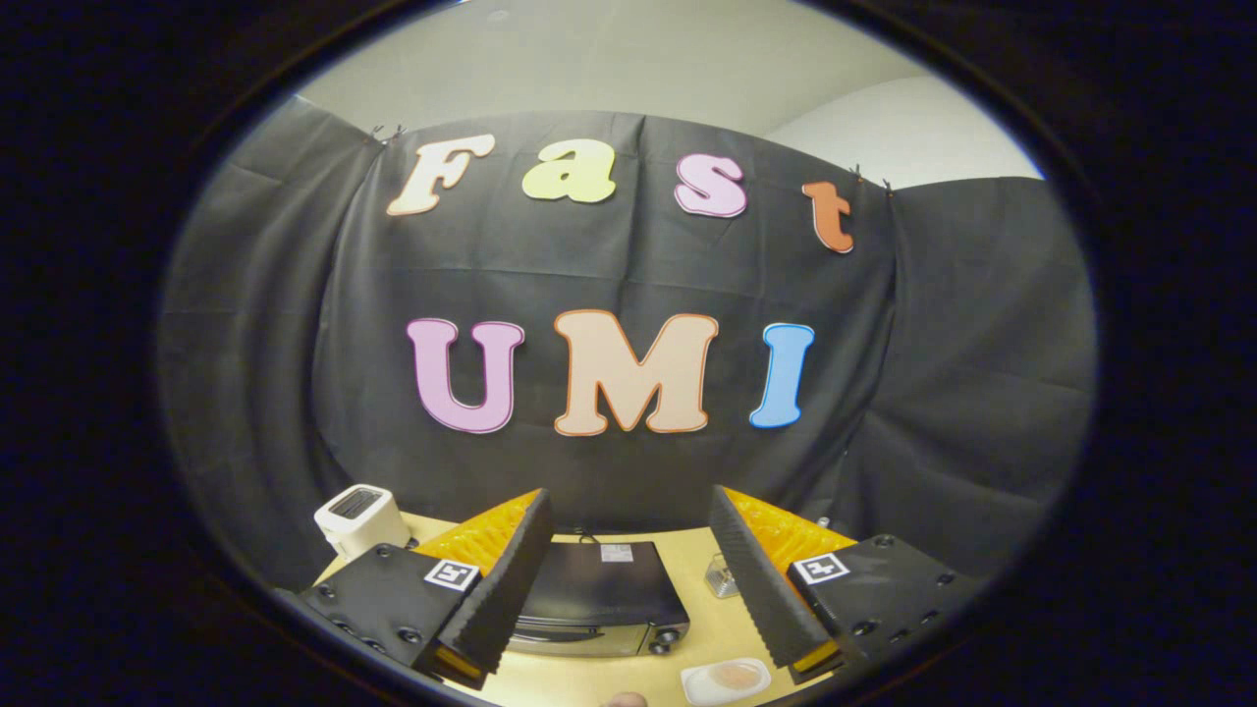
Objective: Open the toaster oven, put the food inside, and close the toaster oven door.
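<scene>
Spanning a wide gap, the gripper (628, 579) held nothing; its fingers framed the closed toaster oven (599, 599) on the tan table (687, 579). The food dish (727, 679) lay just right of the oven, a white toaster (358, 516) beyond the left finger.

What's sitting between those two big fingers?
In the gripper view, the open gripper hangs above the table; between its fingers lies the closed toaster oven, with the plate of food nearer.

Black toaster oven (599, 599) shut, food (732, 676) beside
</scene>
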{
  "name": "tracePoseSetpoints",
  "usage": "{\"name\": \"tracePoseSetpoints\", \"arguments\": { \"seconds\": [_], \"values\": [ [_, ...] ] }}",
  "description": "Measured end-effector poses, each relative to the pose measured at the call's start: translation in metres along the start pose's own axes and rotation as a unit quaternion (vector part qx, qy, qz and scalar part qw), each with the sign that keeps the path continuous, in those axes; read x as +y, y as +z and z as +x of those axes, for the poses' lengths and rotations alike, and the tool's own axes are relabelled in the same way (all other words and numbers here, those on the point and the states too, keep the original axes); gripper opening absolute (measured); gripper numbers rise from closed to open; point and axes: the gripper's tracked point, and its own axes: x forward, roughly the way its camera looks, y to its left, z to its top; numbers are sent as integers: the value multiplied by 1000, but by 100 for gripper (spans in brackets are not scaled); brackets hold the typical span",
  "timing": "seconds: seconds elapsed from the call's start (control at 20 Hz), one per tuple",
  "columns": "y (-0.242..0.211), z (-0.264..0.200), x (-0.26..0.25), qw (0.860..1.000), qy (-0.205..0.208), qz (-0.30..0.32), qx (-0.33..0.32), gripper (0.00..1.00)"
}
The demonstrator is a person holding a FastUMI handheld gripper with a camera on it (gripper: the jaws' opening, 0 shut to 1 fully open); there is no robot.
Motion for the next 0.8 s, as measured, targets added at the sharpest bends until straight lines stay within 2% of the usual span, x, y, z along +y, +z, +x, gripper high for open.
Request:
{"name": "tracePoseSetpoints", "arguments": {
  "seconds": [0.35, 0.8],
  "values": [
    [39, 10, -7, 998, -10, 48, -30, 100],
    [46, 11, -20, 997, -9, 63, -49, 100]
  ]
}}
